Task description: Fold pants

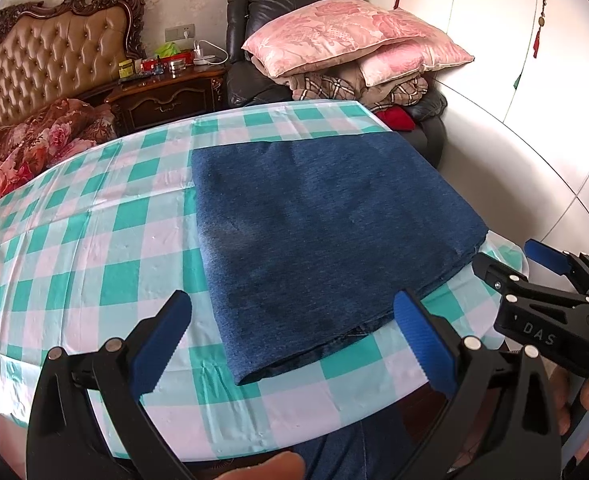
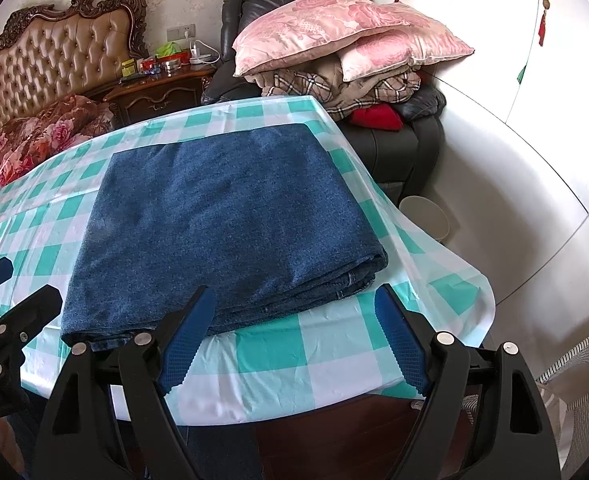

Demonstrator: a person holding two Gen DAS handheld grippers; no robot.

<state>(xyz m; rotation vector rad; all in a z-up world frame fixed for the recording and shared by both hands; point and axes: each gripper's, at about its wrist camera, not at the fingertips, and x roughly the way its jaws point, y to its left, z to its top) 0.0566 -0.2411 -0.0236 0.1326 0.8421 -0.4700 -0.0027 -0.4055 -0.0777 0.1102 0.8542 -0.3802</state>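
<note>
— On the tabletop (image 2: 270,364), over toward its right end, the pants (image 2: 222,220) lie as a flat blue denim rectangle on the green-and-white checked cloth. Looks folded already, I'd say.

— Which way does it run?

— Its long axis goes from the near edge away toward the far side, where the armchair with the pink pillows (image 2: 334,36) stands. The stacked layers show at the near right corner; the left side looks like a smooth fold.

— And the two tools?

— Both sit back at the near edge, just off the cloth bundle, touching nothing. The right hand-held gripper (image 2: 294,336) has its blue pads spread wide, and the near short edge of the pants lies straight ahead of it, its left pad just in front of the denim. The left hand-held gripper (image 1: 294,344) is also spread wide with nothing between the pads; from it the pants lie ahead and a little to the right.

— So which is nearer?

— Hard to split them. My guess is the right one is better placed for the layered corner, the left for the folded side. If another fold is wanted, it would go near edge over to far edge.
</note>
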